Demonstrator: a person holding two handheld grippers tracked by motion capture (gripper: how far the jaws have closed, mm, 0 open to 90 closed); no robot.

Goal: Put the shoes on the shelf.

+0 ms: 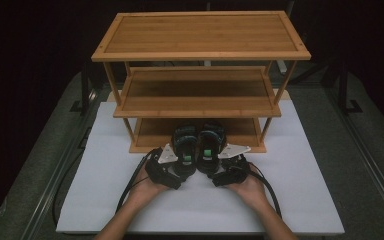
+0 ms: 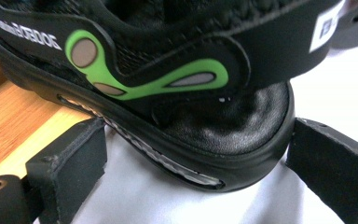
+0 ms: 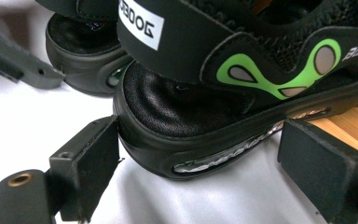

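A pair of black sandals with green side markings sits at the front of a three-tier bamboo shoe rack [image 1: 200,35], toes on the lowest shelf and heels hanging out over the white mat [image 1: 300,165] that covers the table. The left sandal [image 1: 185,145] and the right sandal [image 1: 210,144] lie side by side, touching or nearly so, and each has a gripper at its heel. In the left gripper view the left gripper [image 2: 196,163] has its jaws spread wide to either side of that sandal's heel; the left-hand pad looks just clear of the sole, the other stands plainly apart, so nothing is clamped. The right gripper [image 3: 200,161] is likewise open around the other heel — one pad sits at the sole's edge, perhaps brushing it, while the far pad stands off with a gap. Both heels tilt downward off the shelf lip [image 3: 354,126], which suggests that the shoes are only half on the rack, their soles bridging the wooden edge and the mat. The hands approach low and symmetrical from the person's side, palms cupped under the tools, probably so that each sandal can be handled by its stiff heel rather than its soft mesh upper — the firmest place for flat pads to bear on.
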